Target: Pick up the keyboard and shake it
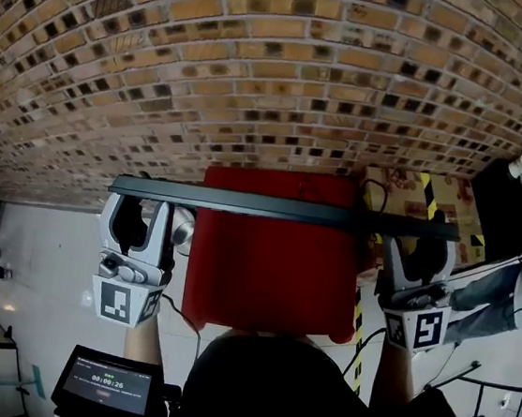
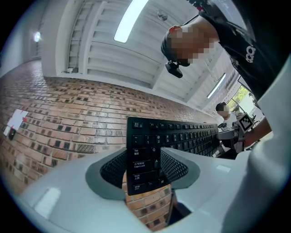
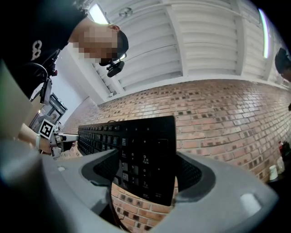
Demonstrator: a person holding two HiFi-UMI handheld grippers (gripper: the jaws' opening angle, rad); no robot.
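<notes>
The long black plastic keyboard [image 1: 285, 208] is held aloft, edge-on across the middle of the head view. The left hand-held gripper [image 1: 145, 209] pinches its left end, the right hand-held gripper [image 1: 424, 244] its right end. It is likely light and stiff, but the smooth plastic may slip when shaken.

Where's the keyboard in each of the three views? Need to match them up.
Head view: keyboard, edge-on, a dark bar across the middle from left gripper to right gripper.
Left gripper view: keyboard centre, Tab end in the jaws, rest running right.
Right gripper view: keyboard centre, number-pad end in the jaws, rest running left.
Shared landmark: brick wall behind it in all three.
</notes>
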